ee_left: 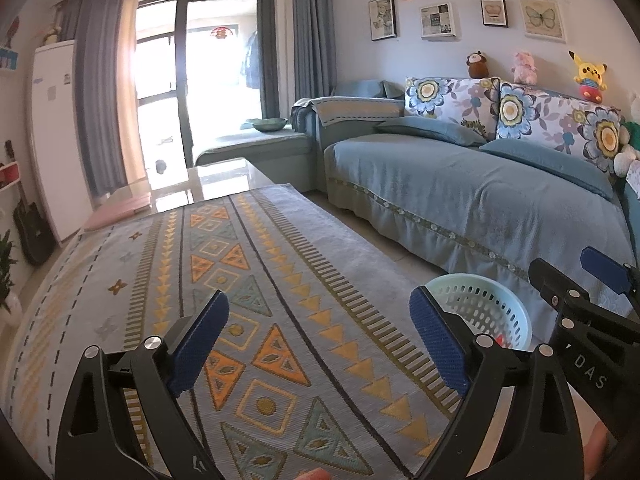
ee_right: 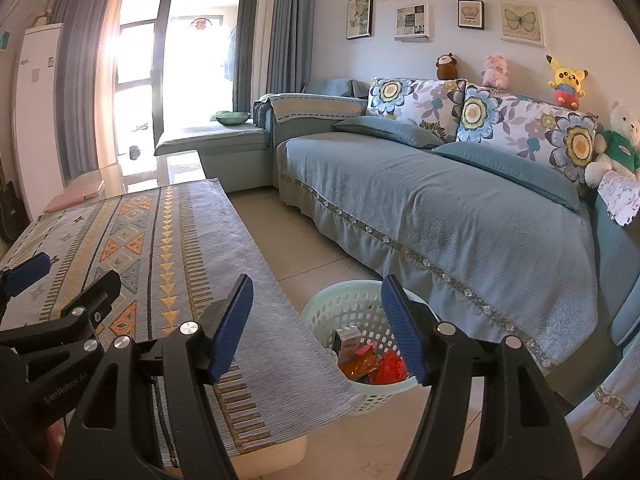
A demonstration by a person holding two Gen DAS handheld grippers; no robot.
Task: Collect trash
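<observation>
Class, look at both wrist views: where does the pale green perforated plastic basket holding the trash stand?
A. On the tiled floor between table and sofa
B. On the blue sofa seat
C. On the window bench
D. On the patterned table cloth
A: the pale green perforated plastic basket stands on the tiled floor, between the cloth-covered table and the blue sofa.

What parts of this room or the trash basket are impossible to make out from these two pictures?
- Basket contents: right wrist view shows only some of the packets; the right tongs and the basket wall hide the rest.
- Basket in left wrist view: its inside is mostly blocked by the left tongs.
- Balcony beyond the glass door: washed out by glare.
</observation>
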